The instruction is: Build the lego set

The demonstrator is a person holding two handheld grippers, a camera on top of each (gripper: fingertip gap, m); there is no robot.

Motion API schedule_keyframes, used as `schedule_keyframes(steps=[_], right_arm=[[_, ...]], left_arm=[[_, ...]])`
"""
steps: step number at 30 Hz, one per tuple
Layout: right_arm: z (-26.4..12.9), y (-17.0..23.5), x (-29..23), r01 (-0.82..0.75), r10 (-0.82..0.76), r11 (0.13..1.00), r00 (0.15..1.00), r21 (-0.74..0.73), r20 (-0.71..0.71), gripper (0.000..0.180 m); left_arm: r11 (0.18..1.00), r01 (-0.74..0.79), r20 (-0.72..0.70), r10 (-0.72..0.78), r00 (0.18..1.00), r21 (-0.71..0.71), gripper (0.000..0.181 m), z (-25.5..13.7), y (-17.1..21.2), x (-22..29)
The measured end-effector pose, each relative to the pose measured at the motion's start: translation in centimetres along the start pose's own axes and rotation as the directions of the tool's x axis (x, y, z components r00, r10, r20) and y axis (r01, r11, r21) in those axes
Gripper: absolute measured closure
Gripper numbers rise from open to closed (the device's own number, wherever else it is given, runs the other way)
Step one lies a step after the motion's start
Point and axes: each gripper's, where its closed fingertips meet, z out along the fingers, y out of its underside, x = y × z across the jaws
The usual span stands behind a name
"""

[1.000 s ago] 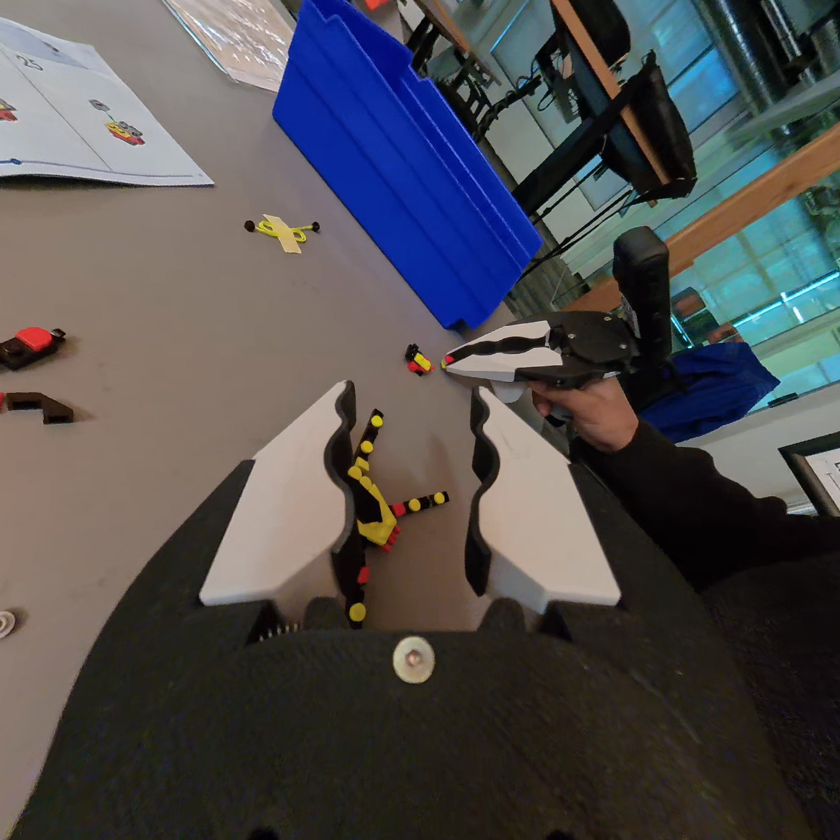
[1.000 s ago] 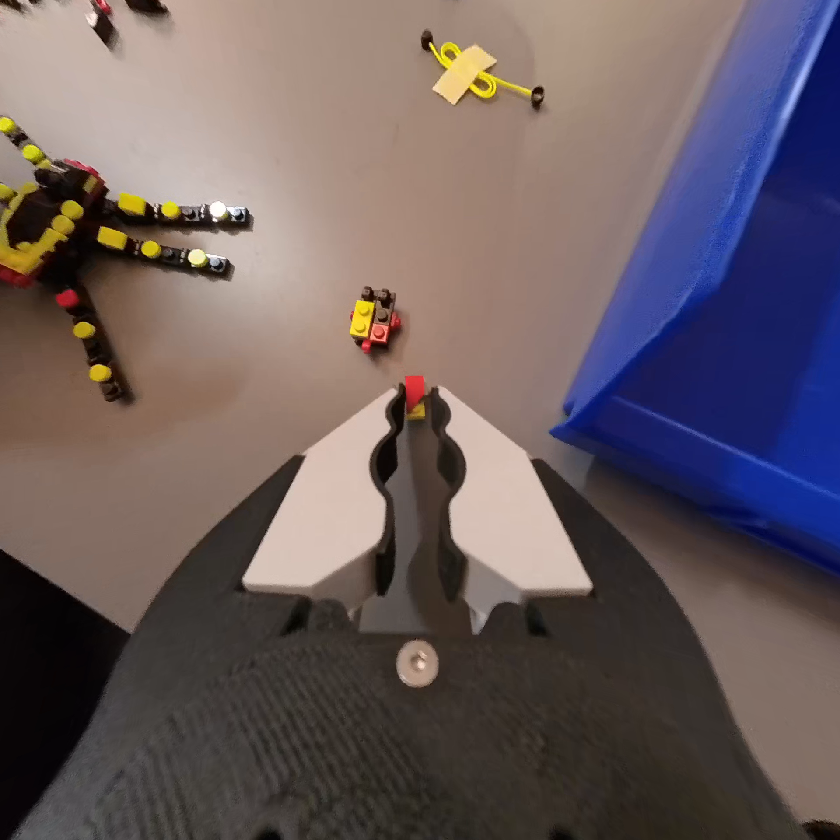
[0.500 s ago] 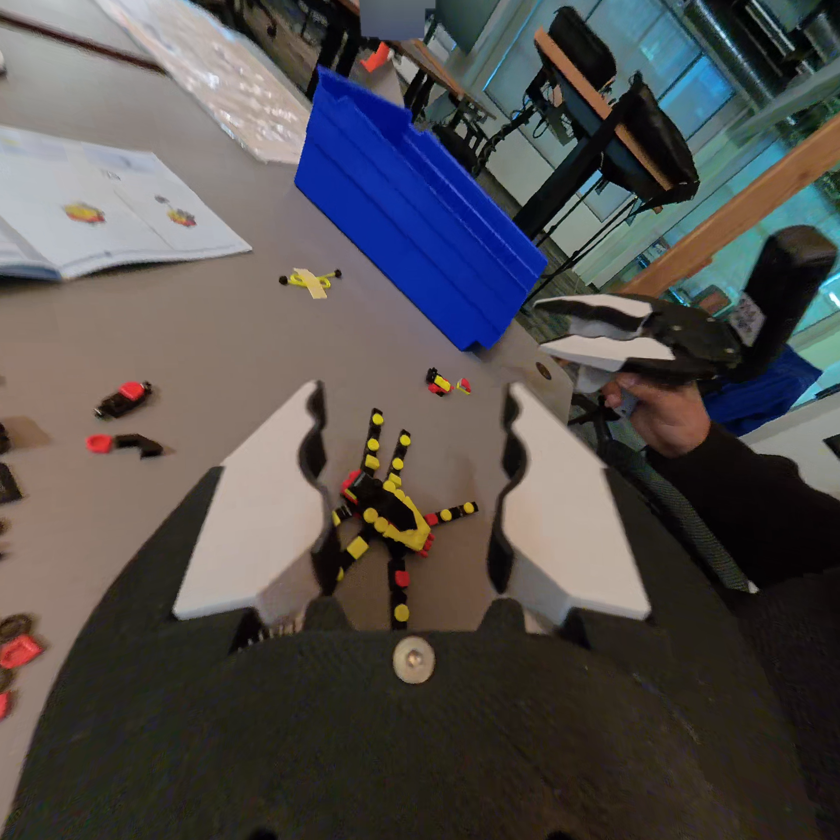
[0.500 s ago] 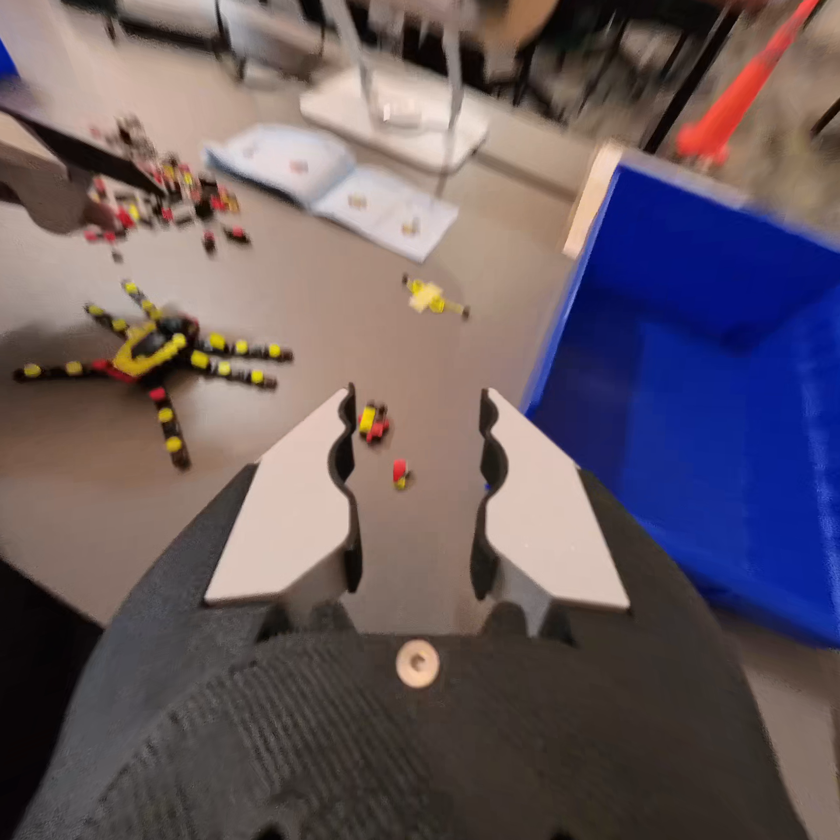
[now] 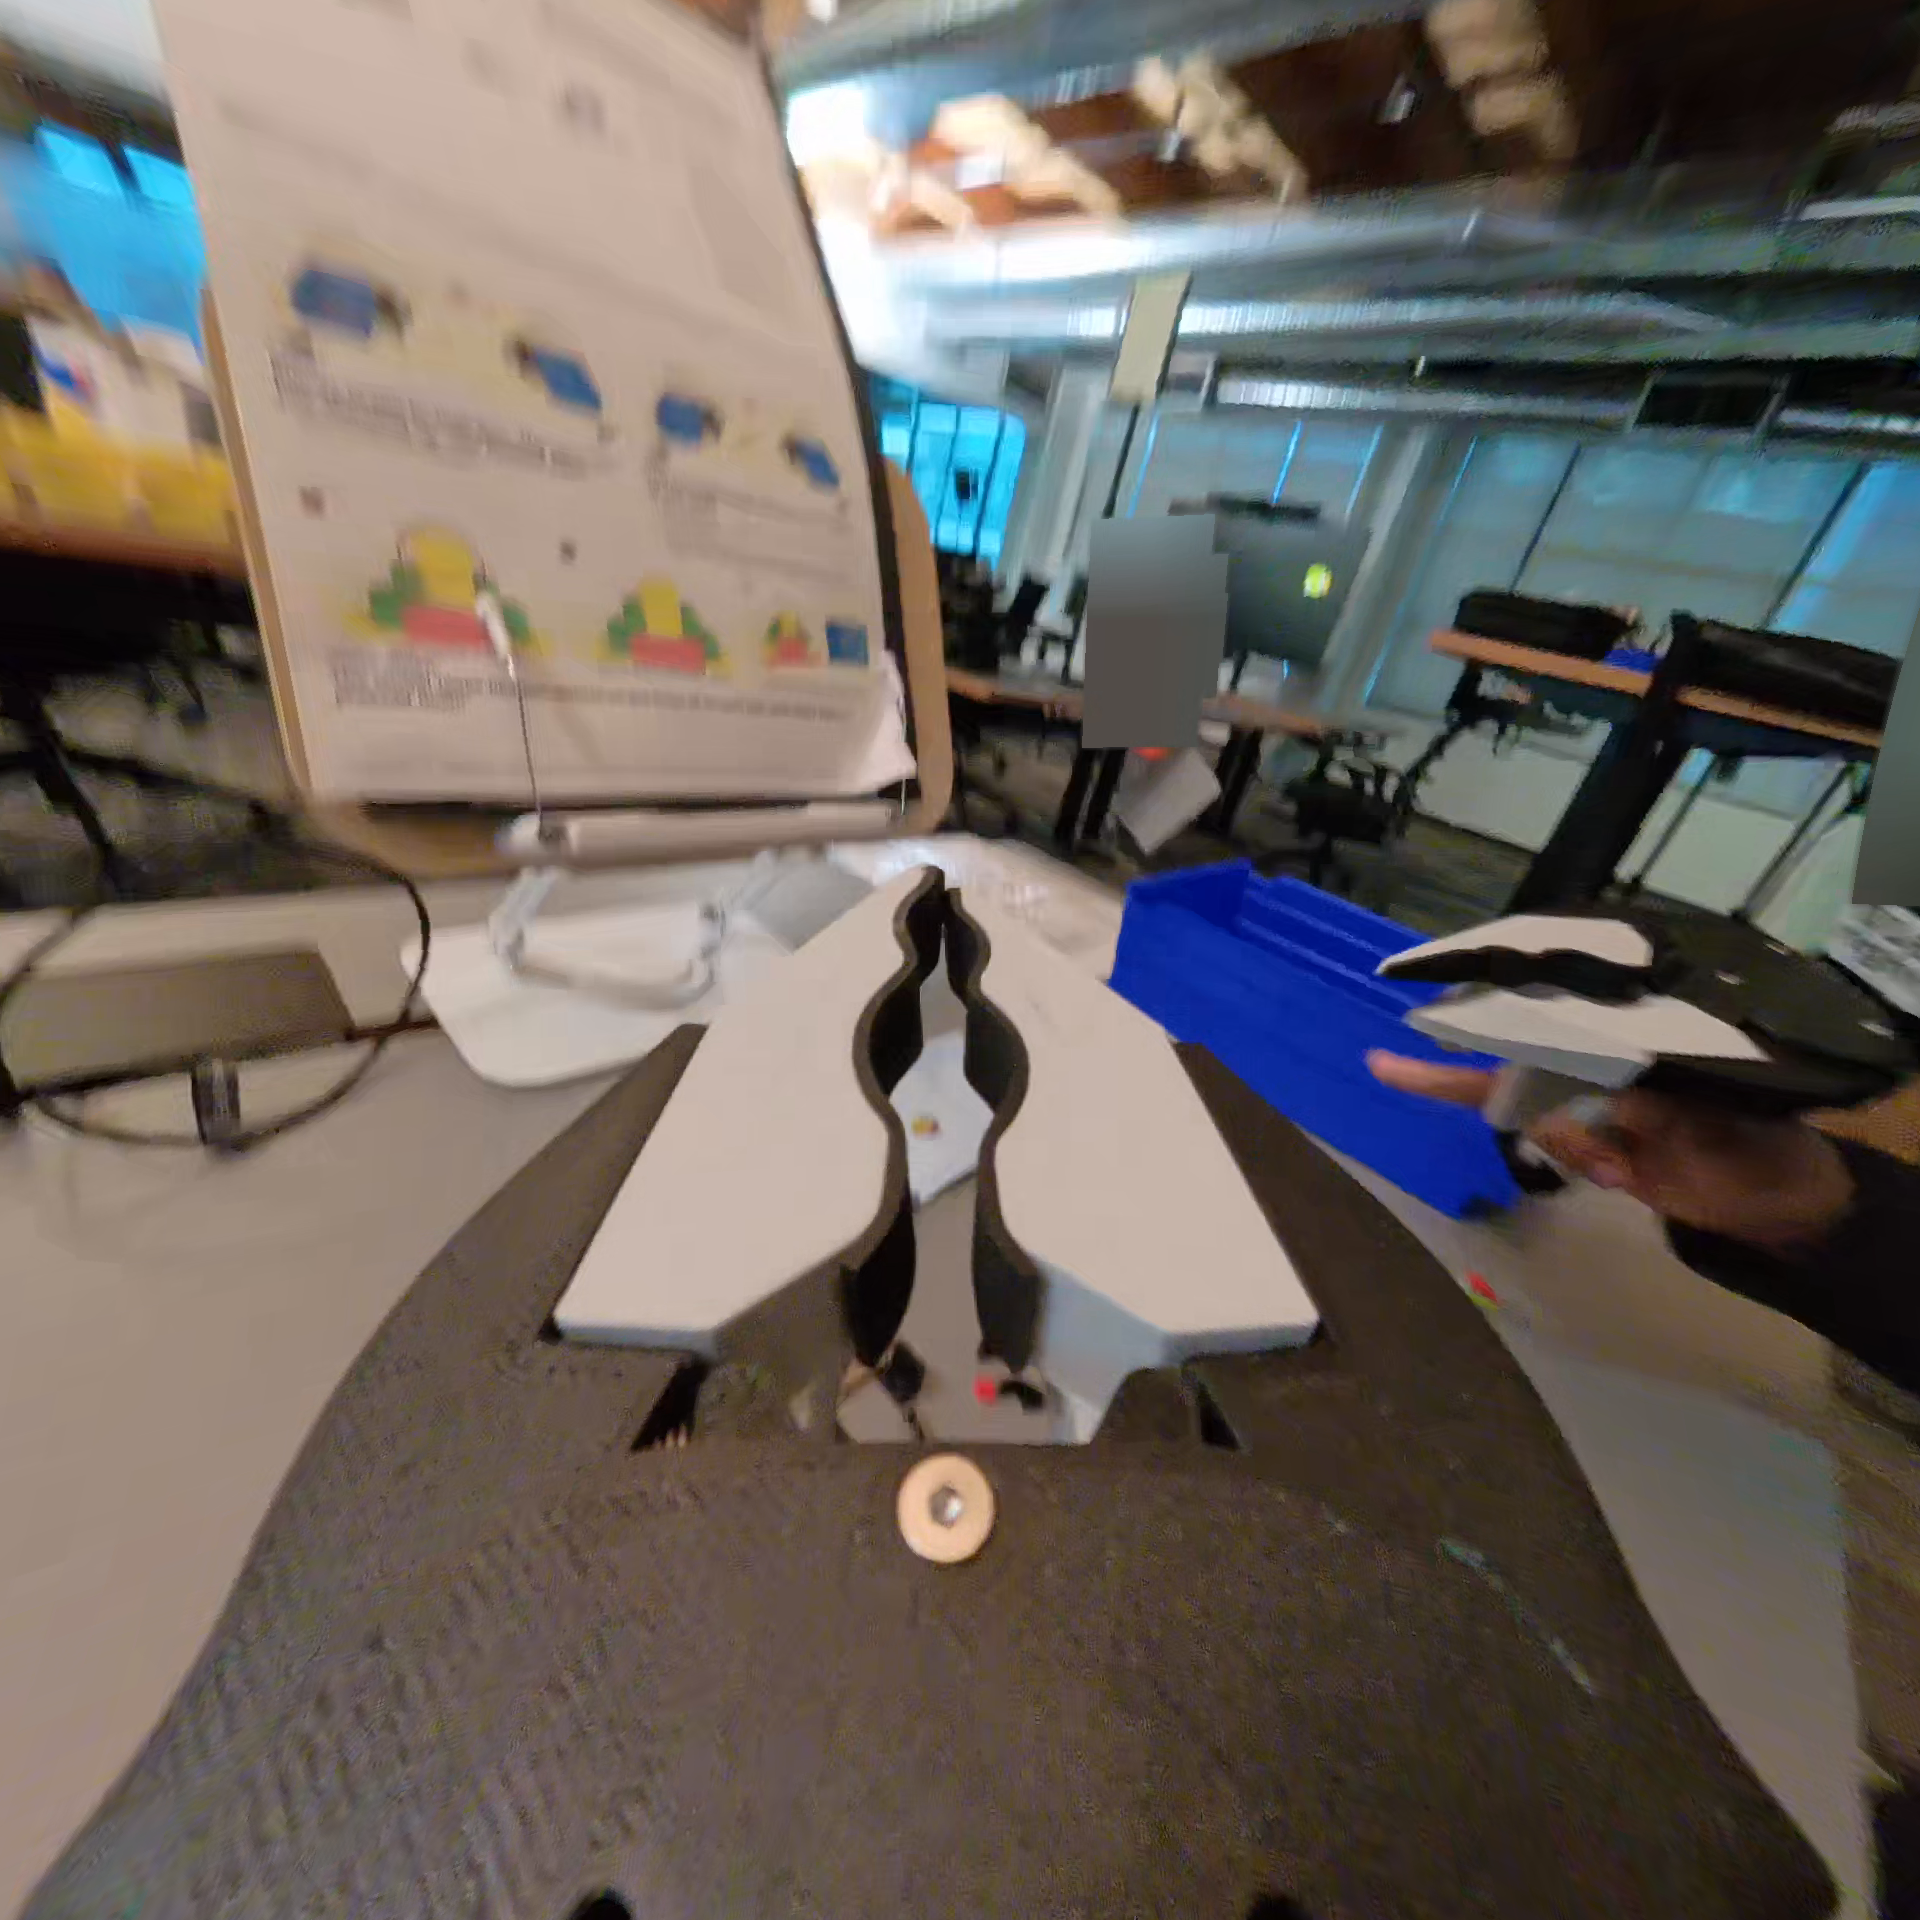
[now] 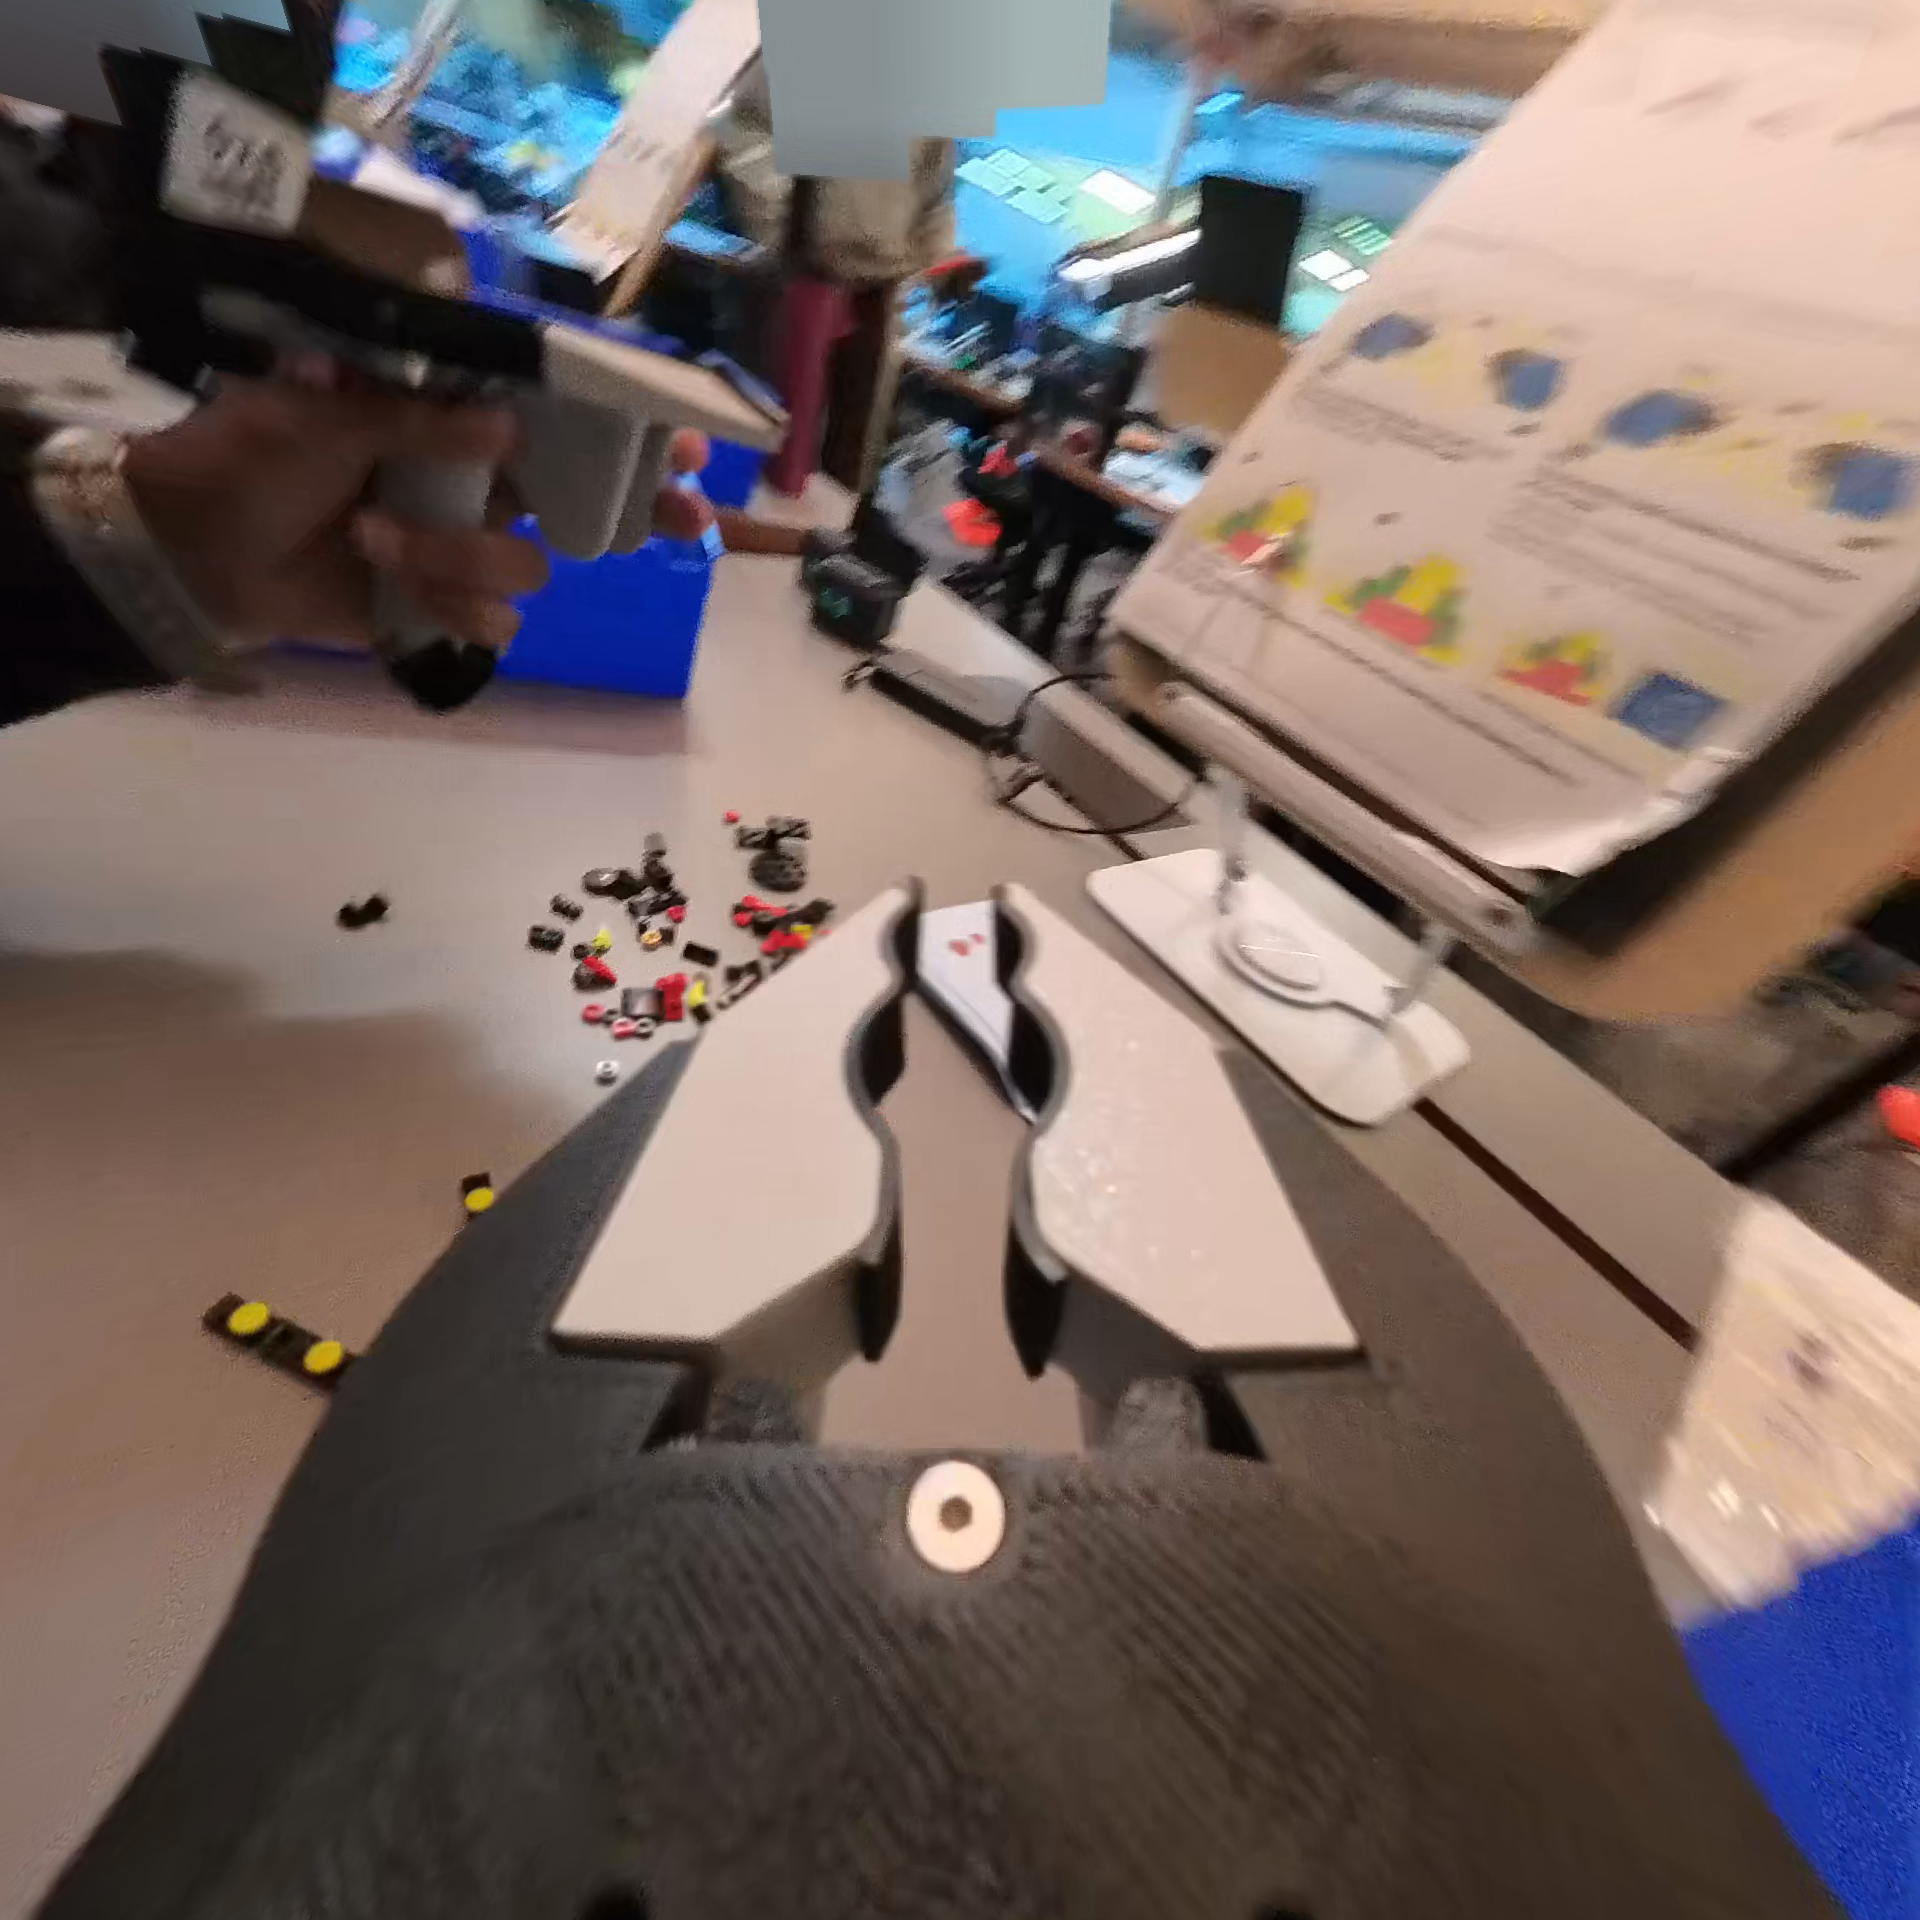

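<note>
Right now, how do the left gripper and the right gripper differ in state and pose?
The left gripper has its fingertips touching; the right gripper leaves a narrow gap between its tips. The left gripper aims toward the white stand base under the poster board; the right gripper aims lower, at the table, with the loose lego pieces to its left. Both are empty.
</note>
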Motion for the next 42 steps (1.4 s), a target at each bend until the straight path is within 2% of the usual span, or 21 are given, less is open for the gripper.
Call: schedule_keyframes(steps=[1, 2, 6, 7, 9, 10, 12, 14, 16, 17, 18, 19, 21, 22, 24, 26, 29, 30, 33, 38, 42], right_arm=[[1.7, 0.3, -0.1, 0.007, -0.005, 1.000, 0.998, -0.025, 0.056, 0.175], [3.4, 0.5, 0.1, -0.010, 0.013, 0.999, 0.997, -0.035, 0.081, 0.166], [9.7, 1.2, 0.8, -0.214, 0.218, 0.976, 0.945, -0.044, 0.245, 0.160], [11.1, 1.3, 1.6, -0.271, 0.274, 0.962, 0.930, -0.044, 0.245, 0.154], [13.1, 2.3, 5.2, -0.309, 0.312, 0.950, 0.948, -0.047, 0.067, 0.174], [13.0, 2.2, 6.8, -0.316, 0.315, 0.949, 0.949, -0.014, -0.028, 0.180], [11.3, 1.7, 7.2, -0.260, 0.260, 0.965, 0.963, -0.002, -0.072, 0.170], [8.6, 1.9, 7.0, -0.117, 0.112, 0.993, 0.986, -0.029, -0.125, 0.164], [6.2, 2.2, 5.7, -0.004, 0.001, 1.000, 0.994, -0.031, -0.110, 0.164], [5.5, 2.0, 4.7, 0.017, -0.016, 1.000, 0.997, 0.003, -0.075, 0.144], [5.1, 1.9, 4.0, -0.014, 0.016, 0.999, 0.999, 0.039, -0.048, 0.098], [5.3, 2.1, 3.0, -0.083, 0.083, 0.996, 0.996, 0.042, 0.018, 0.070], [6.8, 4.2, 0.8, -0.259, 0.274, 0.961, 0.944, -0.099, 0.184, 0.037], [7.6, 5.3, 0.2, -0.315, 0.347, 0.935, 0.910, -0.164, 0.228, 0.024], [9.0, 7.1, 1.1, -0.358, 0.392, 0.915, 0.897, -0.188, 0.203, 0.023], [9.9, 9.1, 2.9, -0.345, 0.375, 0.913, 0.920, -0.218, 0.112, 0.030], [9.9, 13.1, 6.4, -0.253, 0.247, 0.897, 0.967, -0.362, -0.063, 0.055], [9.5, 14.3, 7.1, -0.213, 0.196, 0.879, 0.977, -0.426, -0.085, 0.060], [8.9, 16.5, 8.6, -0.172, 0.123, 0.835, 0.984, -0.523, -0.128, 0.082], [10.2, 16.5, 9.3, -0.316, 0.283, 0.836, 0.949, -0.449, -0.142, 0.114], [10.9, 18.8, 8.9, -0.316, 0.293, 0.755, 0.946, -0.575, -0.135, 0.120]], left_arm=[[0.998, 0.029, -0.023, -0.031, 0.999, -0.054, 0.181, 0.0, 0.3, -0.4], [0.997, 0.052, -0.023, -0.053, 0.998, -0.055, 0.181, -0.2, 0.0, -0.9], [1.000, 0.007, 0.102, -0.008, 0.995, 0.010, 0.181, 0.0, -1.0, -5.0], [0.998, -0.012, 0.086, 0.007, 0.996, 0.060, 0.181, 0.4, -1.4, -5.6], [0.981, 0.040, 0.035, -0.047, 0.998, 0.188, 0.181, 1.1, -2.4, -7.2], [0.975, 0.110, -0.017, -0.108, 0.994, 0.195, 0.181, 1.4, -2.5, -7.7], [0.969, 0.176, -0.118, -0.157, 0.981, 0.175, 0.181, 1.5, -2.7, -7.0], [0.982, 0.106, -0.086, -0.093, 0.992, 0.155, 0.181, 0.6, -1.9, -6.2], [0.988, 0.051, 0.017, -0.054, 0.998, 0.147, 0.181, -0.1, -0.1, -6.5], [0.985, 0.070, 0.049, -0.078, 0.996, 0.155, 0.170, 0.0, 0.6, -6.7], [0.986, 0.099, 0.056, -0.107, 0.993, 0.133, 0.153, 0.6, 1.4, -6.8], [0.989, 0.133, 0.023, -0.134, 0.991, 0.069, 0.132, 1.6, 2.5, -6.2], [0.973, 0.190, -0.077, -0.201, 0.977, -0.130, 0.071, 3.7, 5.1, -4.5], [0.956, 0.199, -0.087, -0.221, 0.971, -0.214, 0.053, 4.6, 6.4, -4.2], [0.940, 0.176, -0.053, -0.200, 0.978, -0.294, 0.040, 5.8, 8.3, -4.6], [0.923, 0.156, 0.078, -0.137, 0.987, -0.353, 0.040, 6.6, 10.2, -6.7], [0.855, 0.157, 0.270, -0.021, 0.963, -0.494, 0.074, 6.4, 13.5, -10.5], [0.835, 0.156, 0.276, -0.005, 0.961, -0.527, 0.082, 6.3, 14.2, -10.8], [0.805, 0.153, 0.256, -0.002, 0.967, -0.573, 0.086, 6.6, 15.2, -10.9], [0.775, 0.125, 0.228, 0.024, 0.973, -0.619, 0.095, 8.1, 16.3, -11.7], [0.643, 0.062, 0.227, 0.177, 0.958, -0.763, 0.099, 7.6, 18.9, -12.8]])
